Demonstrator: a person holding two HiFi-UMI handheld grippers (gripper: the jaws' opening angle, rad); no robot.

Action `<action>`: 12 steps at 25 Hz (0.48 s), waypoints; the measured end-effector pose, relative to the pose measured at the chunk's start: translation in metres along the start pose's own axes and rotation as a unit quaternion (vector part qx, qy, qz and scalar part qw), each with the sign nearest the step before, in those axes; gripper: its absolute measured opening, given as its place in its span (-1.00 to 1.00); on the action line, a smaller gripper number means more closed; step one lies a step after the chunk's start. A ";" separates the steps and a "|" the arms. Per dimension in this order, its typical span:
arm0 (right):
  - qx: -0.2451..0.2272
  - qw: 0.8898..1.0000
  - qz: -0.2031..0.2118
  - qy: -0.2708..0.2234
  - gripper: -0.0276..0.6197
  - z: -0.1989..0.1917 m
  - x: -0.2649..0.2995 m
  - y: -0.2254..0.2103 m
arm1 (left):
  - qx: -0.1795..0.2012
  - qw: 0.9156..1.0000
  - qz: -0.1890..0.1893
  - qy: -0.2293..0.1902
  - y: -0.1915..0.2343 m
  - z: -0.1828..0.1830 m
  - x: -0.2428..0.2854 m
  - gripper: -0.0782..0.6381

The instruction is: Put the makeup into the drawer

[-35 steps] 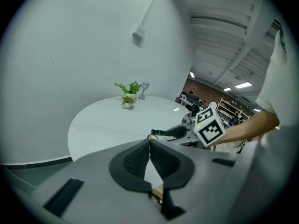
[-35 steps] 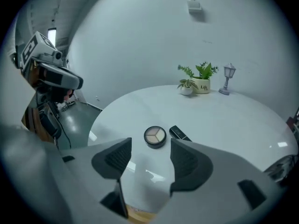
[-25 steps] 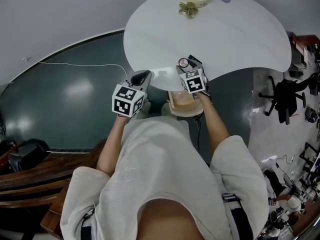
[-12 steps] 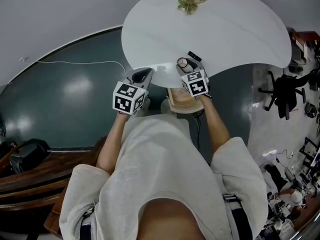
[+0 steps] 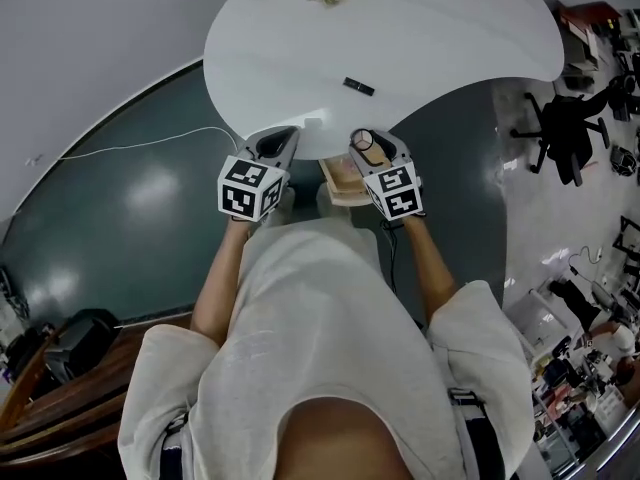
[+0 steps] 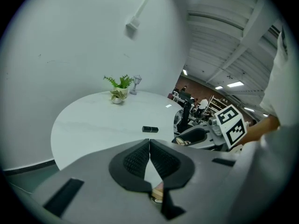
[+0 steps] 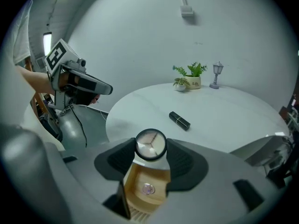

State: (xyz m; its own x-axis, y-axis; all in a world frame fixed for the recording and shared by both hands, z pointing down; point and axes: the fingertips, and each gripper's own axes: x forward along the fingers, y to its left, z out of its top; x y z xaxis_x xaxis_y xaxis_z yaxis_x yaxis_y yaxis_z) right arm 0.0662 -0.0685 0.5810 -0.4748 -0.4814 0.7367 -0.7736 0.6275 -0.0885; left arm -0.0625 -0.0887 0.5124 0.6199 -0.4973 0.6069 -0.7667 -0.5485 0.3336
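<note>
My right gripper is shut on a round black-rimmed makeup compact, its pads pressing on both sides of it. The compact hangs over an open wooden drawer below the white table's near edge. A small round item lies inside the drawer. A black lipstick lies on the white table, farther in, also seen as the lipstick in the head view. My left gripper is shut and empty at the table edge, left of the drawer.
A small potted plant and a little lamp figurine stand at the table's far side by the wall. A black office chair and cluttered shelves are off to the right. A white cable runs across the dark floor.
My right gripper has drawn back from the table with the compact, rising and coming over the drawer. The lipstick stays behind on the table. The left gripper shifted slightly.
</note>
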 end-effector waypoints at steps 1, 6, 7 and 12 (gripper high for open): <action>0.005 1.000 -0.004 -0.001 -0.27 -0.003 -0.006 0.000 | 0.003 1.000 -0.005 0.003 -0.003 0.000 0.002 -0.75; 0.027 1.000 -0.014 -0.002 -0.27 -0.025 -0.030 -0.006 | 0.017 0.999 -0.026 0.017 -0.024 -0.002 0.022 -0.75; 0.030 0.999 -0.013 -0.001 -0.27 -0.030 -0.033 -0.004 | 0.020 0.999 -0.030 0.020 -0.027 -0.003 0.024 -0.75; -0.026 0.998 0.009 0.048 -0.27 -0.063 -0.032 0.011 | 0.022 0.999 -0.039 0.027 -0.038 -0.010 0.028 -0.75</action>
State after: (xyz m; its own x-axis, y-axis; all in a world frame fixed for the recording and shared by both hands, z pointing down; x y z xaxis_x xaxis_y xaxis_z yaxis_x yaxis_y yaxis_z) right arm 0.0995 -0.0073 0.5986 -0.4436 -0.4103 0.7968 -0.7409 0.6681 -0.0685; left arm -0.0182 -0.0746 0.5240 0.6660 -0.4156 0.6195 -0.7082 -0.6131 0.3501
